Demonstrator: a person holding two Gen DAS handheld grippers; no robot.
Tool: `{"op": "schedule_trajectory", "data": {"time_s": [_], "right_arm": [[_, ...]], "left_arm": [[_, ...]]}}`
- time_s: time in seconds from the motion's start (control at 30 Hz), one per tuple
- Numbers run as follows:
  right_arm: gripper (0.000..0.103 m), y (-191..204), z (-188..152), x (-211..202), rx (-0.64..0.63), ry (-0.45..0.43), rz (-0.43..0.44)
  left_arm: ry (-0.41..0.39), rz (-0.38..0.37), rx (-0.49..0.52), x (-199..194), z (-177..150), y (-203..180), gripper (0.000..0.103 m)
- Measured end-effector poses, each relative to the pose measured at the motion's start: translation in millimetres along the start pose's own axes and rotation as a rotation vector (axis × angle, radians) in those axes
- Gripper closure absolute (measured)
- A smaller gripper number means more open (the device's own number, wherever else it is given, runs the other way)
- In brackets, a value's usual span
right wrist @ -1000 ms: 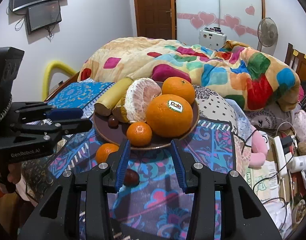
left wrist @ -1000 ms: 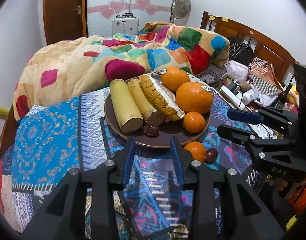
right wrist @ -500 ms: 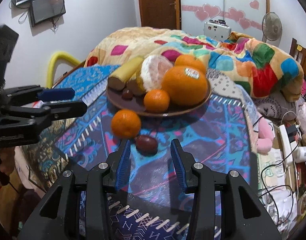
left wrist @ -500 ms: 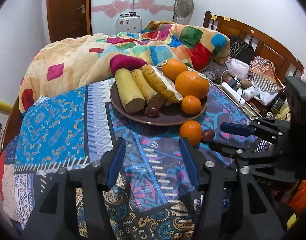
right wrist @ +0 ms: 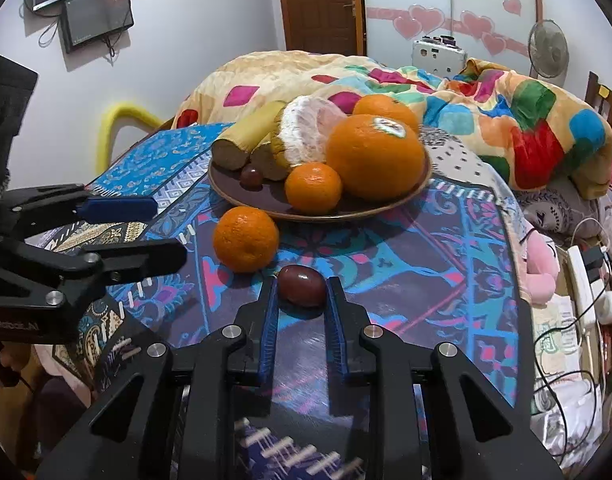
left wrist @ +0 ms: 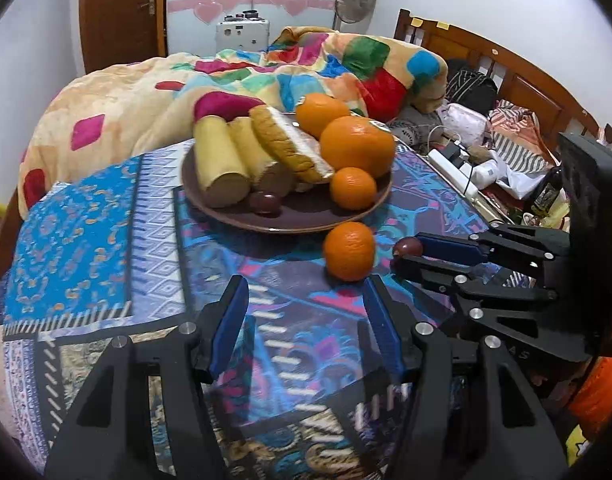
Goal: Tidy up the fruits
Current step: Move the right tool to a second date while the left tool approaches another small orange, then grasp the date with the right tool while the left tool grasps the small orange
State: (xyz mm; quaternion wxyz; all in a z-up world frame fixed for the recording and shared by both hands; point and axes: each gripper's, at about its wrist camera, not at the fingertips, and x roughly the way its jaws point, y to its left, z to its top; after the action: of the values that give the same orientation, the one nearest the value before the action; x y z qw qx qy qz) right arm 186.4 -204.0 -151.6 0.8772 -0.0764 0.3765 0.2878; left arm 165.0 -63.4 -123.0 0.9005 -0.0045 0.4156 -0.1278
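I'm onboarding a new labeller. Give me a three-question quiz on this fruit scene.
1. True or false: the right hand-held gripper is closed on the dark red fruit.
2. Which loose fruit lies off the brown plate beside that dark one: A) banana, B) small orange, C) pomelo?
3. Fill in: the left hand-held gripper holds ____.

Key: 1 true; 2 B; 3 nothing, its jaws are open.

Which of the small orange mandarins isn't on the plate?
The small orange mandarin lying on the patterned cloth, before the brown plate; the other mandarin sits on it.

left claw (left wrist: 306, 312) open, right claw (right wrist: 301, 296) clamped – angled down
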Motion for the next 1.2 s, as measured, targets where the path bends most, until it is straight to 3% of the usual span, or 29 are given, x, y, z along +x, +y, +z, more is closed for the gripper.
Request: {"op": "schedule_trajectory", "data": {"time_s": [0.23, 0.43, 0.67, 1.2], "right_arm": [[0.081, -21, -3, -21, 0.032, -0.040, -0.035], [0.081, -29, -6, -29, 0.042, -0.049, -0.051], [0.081, -28, -4, -32, 0.029, -0.064, -0.051], [0.081, 2, 32, -11, -0.014, -0.107, 0.023]], "left_arm": [[0.014, -0.016, 0.005, 19, 8, -15, 0.046], [0.031, -0.033, -0.015, 34, 10, -19, 0.070], [0.014, -0.029, -0.016, 29, 9, -16, 0.071], [-0.058, 0.043, -0.070, 4, 25, 39, 0.071]]}}
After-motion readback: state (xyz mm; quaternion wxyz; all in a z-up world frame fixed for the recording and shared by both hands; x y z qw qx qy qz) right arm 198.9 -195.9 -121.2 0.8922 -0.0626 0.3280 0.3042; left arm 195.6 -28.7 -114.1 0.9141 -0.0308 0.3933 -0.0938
